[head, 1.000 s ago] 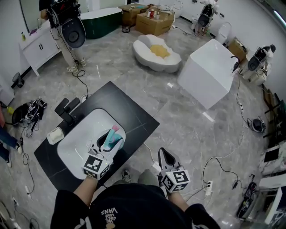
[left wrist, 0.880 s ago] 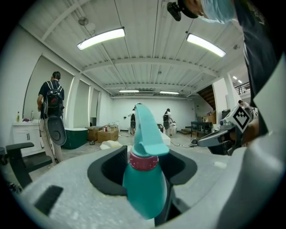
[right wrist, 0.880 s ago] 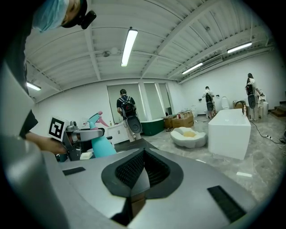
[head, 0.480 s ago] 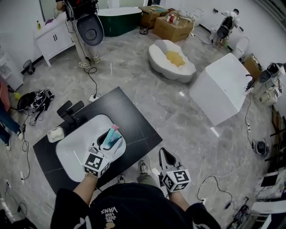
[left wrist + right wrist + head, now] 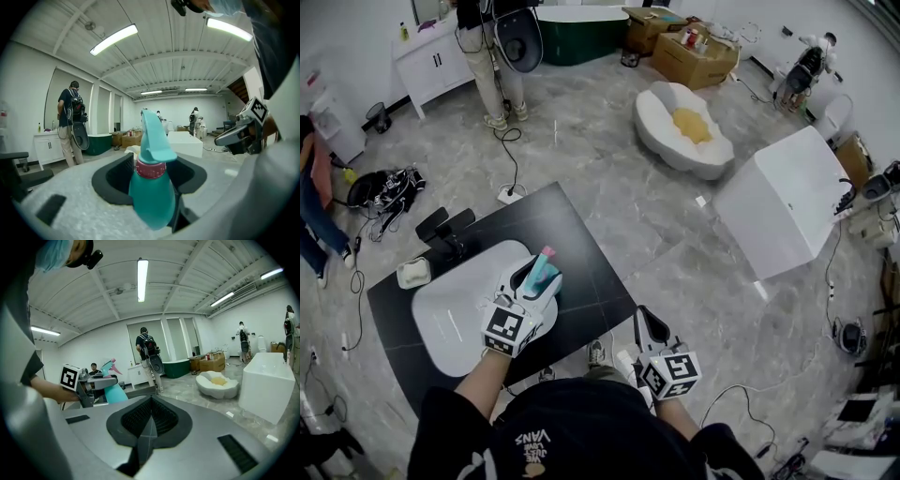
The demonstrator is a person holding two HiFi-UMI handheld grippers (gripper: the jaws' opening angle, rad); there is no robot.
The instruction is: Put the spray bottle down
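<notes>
Bottle: we hold the bottle (image 5: 544, 269) in our left gripper (image 5: 536, 284), over the right end of the white basin (image 5: 441, 323) that sits on the black bench (image 5: 581, 239). We cannot tell whether its base touches anything yet.
Left gripper: clamped on the bottle's teal belly, with the 2 jaws partly spread around it. The bottle stands upright between them, head above the jaws.
Right gripper: our right gripper (image 5: 645, 319) has its jaws pressed together on nothing. It hangs close to our body over the floor (image 5: 675, 216), apart from the bench.
Done so far: as we judge it, the bottle is already at the bench and above a spot where it could land.
Left to do: lower it until the base rests, let the jaws go, then draw the gripper clear. None of these 3 steps shows as done.
Bottle make: smooth, slightly glossy teal plastic. The pear-shaped body narrows to a neck with a pink ribbed ring, under a teal trigger head with a pink nozzle tip.
Basin: white and matt, shallow, with rounded corners.
Bench: a flat rectangular black slab with thin pale veins, stone-like to our eye.
Floor: grey marbled tiles with a sheen.
Jaw pads: dark and finely ribbed, set in pale grey shells.
</notes>
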